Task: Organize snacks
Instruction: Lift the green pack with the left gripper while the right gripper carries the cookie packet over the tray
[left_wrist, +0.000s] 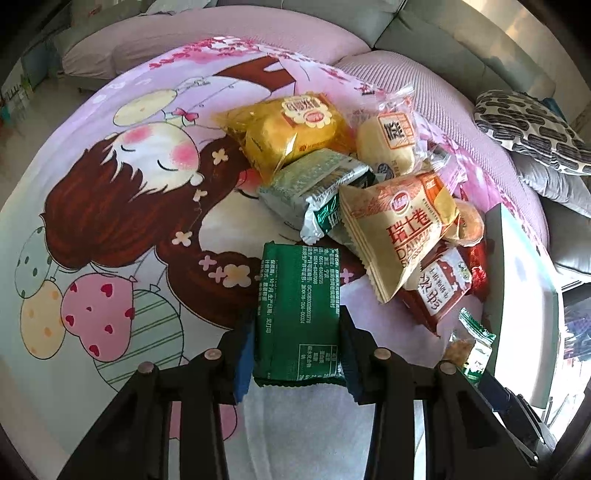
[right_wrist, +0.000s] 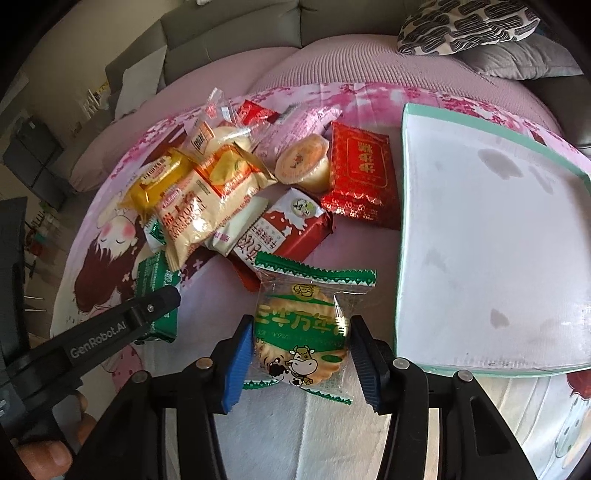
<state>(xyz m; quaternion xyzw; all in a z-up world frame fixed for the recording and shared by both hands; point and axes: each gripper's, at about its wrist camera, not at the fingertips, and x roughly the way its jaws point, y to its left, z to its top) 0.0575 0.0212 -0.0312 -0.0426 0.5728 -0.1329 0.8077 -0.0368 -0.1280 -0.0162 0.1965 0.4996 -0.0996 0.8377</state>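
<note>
Right wrist view: your right gripper (right_wrist: 301, 350) clamps the cracker packet (right_wrist: 301, 328) just left of the tray (right_wrist: 402, 229), while your left gripper (left_wrist: 297, 354) clamps the green packet (left_wrist: 297, 314) farther left.

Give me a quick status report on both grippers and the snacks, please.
Left gripper shut on green packet. Right gripper shut on cracker pack. White tray empty, snack pile beside it. Nothing blocking.

Pink cloth (left_wrist: 122, 229) printed with a brown-haired cartoon girl and dotted balloons. Dark green packet (left_wrist: 297, 314), white print, nearest the tray's (right_wrist: 491, 258) left. Clear biscuit packet (right_wrist: 303, 332) with green zigzag ends and a cartoon cow, just left of the white, mint-rimmed tray. Red-and-gold packet (right_wrist: 358, 170) beyond. Black-and-white patterned cushion (right_wrist: 465, 26) behind.
</note>
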